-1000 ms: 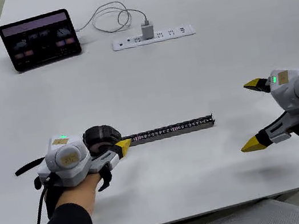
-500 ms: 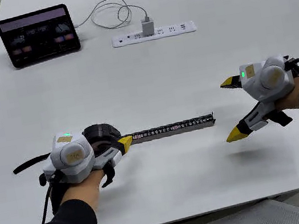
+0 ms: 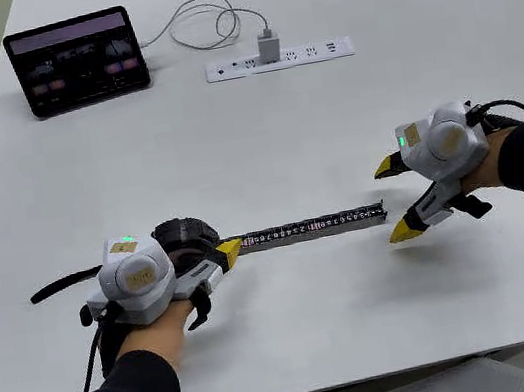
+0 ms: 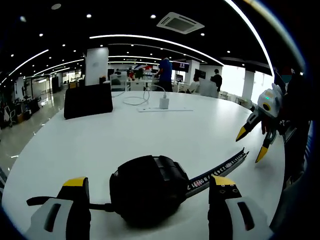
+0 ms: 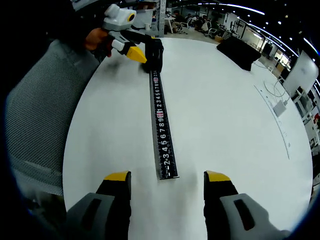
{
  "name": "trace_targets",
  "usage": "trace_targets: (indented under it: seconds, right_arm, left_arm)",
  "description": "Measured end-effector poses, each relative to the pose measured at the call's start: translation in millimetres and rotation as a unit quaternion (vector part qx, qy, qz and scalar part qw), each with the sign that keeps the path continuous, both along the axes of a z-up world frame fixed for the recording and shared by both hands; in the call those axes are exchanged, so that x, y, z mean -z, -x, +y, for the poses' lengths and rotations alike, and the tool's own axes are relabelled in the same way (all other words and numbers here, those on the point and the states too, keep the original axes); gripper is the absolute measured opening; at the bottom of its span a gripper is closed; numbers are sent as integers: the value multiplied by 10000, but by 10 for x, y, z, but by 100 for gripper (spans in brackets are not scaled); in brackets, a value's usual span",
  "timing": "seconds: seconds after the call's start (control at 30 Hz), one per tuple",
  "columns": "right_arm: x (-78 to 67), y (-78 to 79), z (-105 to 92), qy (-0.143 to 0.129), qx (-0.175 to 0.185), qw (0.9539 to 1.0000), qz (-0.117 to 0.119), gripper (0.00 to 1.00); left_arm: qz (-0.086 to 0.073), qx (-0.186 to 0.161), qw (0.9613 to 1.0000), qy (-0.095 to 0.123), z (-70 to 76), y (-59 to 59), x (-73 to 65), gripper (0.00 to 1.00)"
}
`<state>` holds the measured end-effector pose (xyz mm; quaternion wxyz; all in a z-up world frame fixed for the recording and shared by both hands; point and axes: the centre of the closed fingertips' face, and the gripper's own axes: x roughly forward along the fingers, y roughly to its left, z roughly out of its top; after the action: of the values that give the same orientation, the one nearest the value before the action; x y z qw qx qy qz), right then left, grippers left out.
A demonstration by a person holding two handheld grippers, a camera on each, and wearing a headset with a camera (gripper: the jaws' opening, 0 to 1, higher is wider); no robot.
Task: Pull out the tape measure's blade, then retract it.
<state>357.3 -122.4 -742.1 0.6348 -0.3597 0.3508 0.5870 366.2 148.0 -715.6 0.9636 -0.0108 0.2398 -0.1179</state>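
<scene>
The black tape measure case (image 3: 186, 242) lies on the white table (image 3: 263, 145) with its blade (image 3: 308, 227) drawn out flat to the right. My left gripper (image 3: 211, 241) is open, a jaw on each side of the case (image 4: 150, 187), with small gaps showing. My right gripper (image 3: 390, 203) is open at the blade's free end, its yellow fingertips (image 3: 406, 229) straddling it. In the right gripper view the blade's hook end (image 5: 167, 174) lies just ahead of the right gripper (image 5: 167, 176), untouched.
A dark tablet (image 3: 76, 61) stands at the far left. A white power strip (image 3: 278, 58) with a charger and looped cable lies at the back middle. A grey mesh chair (image 5: 40, 100) sits beyond the table's near edge.
My right gripper has moved left and down toward the blade's free end and now straddles it. The left gripper, case and blade have stayed put.
</scene>
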Motion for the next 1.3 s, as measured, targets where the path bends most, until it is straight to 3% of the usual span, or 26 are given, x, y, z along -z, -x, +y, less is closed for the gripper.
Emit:
trace_targets:
  seconds: [0.57,0.77,1.03,1.17,1.3]
  right_arm:
    - [128,44,-11,268,-204,9990,305,19]
    - [134,25,-20,247,-89,9991,340,12]
    - [157,45,-14,417,-115,9988,240,11]
    - [163,48,-6,538,-145,9983,196,11]
    - [176,32,-19,613,-57,9979,207,11]
  left_arm:
    - [48,-44,10000,38,40,0,17,95]
    - [48,-41,10000,58,31,-9,22,95]
    - [131,-68,9998,162,4,-15,40,88]
    - [96,-36,9998,176,-44,-54,13,81]
    - [290,-94,9992,274,-79,-56,36,76]
